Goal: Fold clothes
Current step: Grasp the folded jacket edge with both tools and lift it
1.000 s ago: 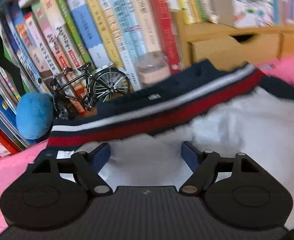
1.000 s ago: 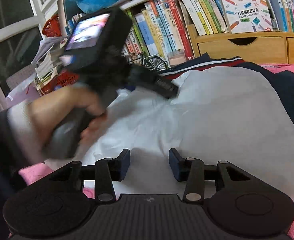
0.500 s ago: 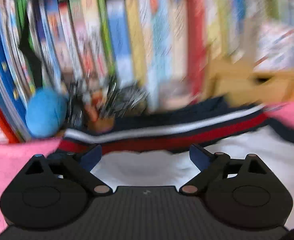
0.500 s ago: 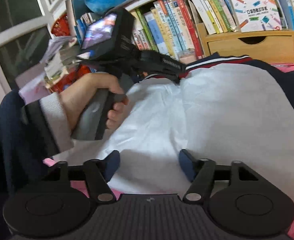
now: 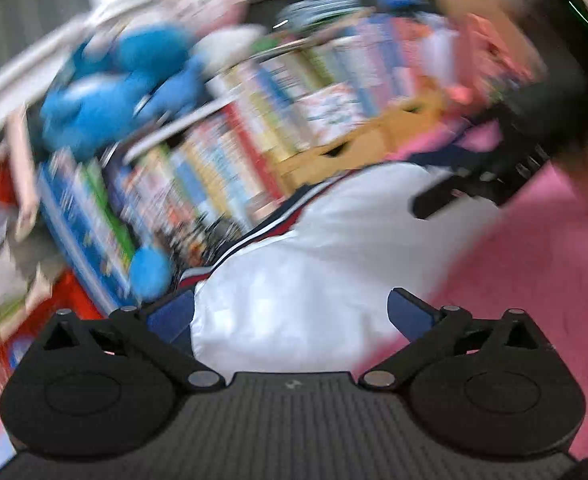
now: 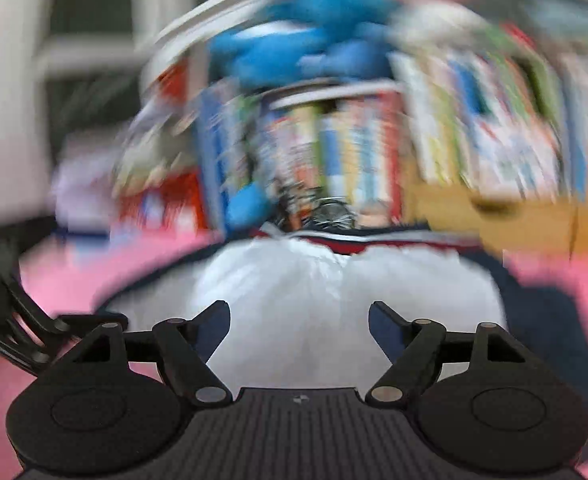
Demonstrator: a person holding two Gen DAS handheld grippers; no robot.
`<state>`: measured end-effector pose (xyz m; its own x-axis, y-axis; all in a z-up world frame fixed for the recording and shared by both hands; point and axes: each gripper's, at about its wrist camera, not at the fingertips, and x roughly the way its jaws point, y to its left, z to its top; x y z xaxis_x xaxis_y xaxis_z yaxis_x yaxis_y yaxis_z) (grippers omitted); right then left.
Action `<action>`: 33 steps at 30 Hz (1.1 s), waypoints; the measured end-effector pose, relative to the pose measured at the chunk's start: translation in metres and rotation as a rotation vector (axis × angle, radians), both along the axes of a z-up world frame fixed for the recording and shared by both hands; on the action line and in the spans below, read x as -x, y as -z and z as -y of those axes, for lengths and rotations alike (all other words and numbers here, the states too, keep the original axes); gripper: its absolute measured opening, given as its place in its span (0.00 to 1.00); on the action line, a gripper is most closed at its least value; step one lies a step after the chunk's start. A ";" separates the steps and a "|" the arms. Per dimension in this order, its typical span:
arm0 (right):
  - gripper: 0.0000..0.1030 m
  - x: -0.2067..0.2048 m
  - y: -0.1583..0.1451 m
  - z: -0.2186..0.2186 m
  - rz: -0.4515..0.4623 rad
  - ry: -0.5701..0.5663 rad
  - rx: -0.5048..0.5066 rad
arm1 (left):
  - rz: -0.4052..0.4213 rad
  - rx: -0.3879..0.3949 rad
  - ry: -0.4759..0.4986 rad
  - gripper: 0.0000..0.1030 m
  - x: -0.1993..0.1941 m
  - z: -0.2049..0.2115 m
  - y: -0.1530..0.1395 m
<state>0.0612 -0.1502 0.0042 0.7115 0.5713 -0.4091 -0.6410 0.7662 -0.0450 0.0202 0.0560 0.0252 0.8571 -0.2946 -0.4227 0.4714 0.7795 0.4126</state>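
Between the wide-spread jaws of the left gripper lies only the white garment, nothing gripped; the right gripper also hovers spread and empty over that cloth. Its navy, red and white striped hem faces blurred books, and pink bedding surrounds it, with a blue plush toy above

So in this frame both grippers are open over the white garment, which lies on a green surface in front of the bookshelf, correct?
Not quite: the surface is pink, not green, as the right wrist view shows on either side of the white garment. The rest holds: the left gripper and right gripper both have their jaws spread over it, with the bookshelf behind, though blurred.
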 end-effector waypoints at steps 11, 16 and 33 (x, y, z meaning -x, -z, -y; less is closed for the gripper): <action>0.33 0.040 0.014 -0.046 0.168 -0.201 0.645 | 0.084 -0.232 0.252 0.95 0.018 0.045 0.038; 0.34 0.039 0.024 -0.051 0.156 -0.299 0.681 | 0.052 -0.314 0.313 0.59 0.009 0.058 0.050; 0.32 0.003 0.010 -0.050 0.223 -0.194 0.520 | 0.134 -0.424 0.314 0.69 -0.008 0.078 0.059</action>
<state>0.0580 -0.0998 -0.0054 0.7150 0.4645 -0.5225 -0.6991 0.4770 -0.5327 0.0286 -0.0225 -0.0338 0.8096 -0.3727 -0.4534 0.5767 0.3618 0.7324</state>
